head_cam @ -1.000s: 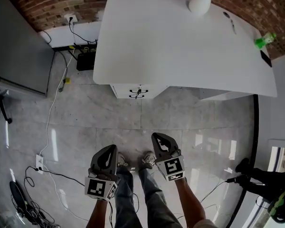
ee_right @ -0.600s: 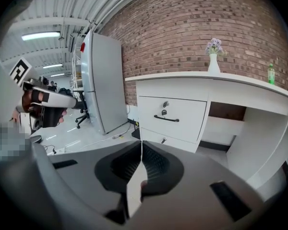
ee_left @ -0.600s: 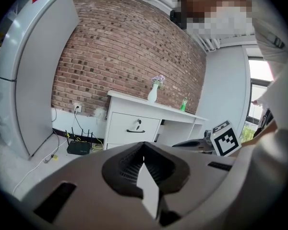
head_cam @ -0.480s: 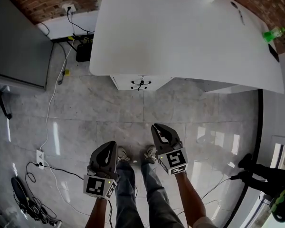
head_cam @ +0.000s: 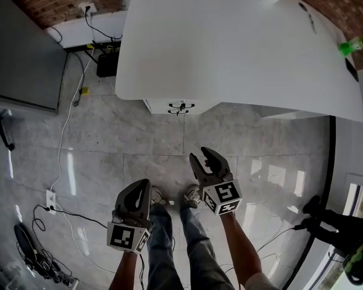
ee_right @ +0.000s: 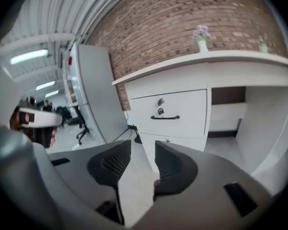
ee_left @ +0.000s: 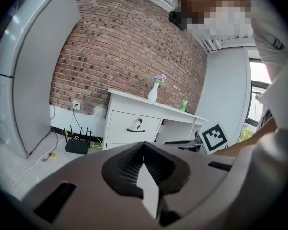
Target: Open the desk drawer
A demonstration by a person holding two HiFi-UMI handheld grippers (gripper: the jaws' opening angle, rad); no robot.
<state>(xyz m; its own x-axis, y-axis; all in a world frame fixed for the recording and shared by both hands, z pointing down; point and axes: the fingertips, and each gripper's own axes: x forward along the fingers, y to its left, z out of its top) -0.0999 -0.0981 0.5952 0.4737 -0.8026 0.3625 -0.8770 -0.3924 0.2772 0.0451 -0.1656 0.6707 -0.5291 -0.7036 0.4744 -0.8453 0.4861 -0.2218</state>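
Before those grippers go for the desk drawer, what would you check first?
1. Black bar handle on the white desk's top drawer faces the right gripper: ok.
2. Right gripper ready: ok, jaws opening, nothing between them.
3. Right gripper at the handle: not ok, grey tiled floor lies between.
4. Left gripper out of the way: ok, shut and empty.
5. Drawer unlocked: cannot tell; a small round lock sits above the handle.
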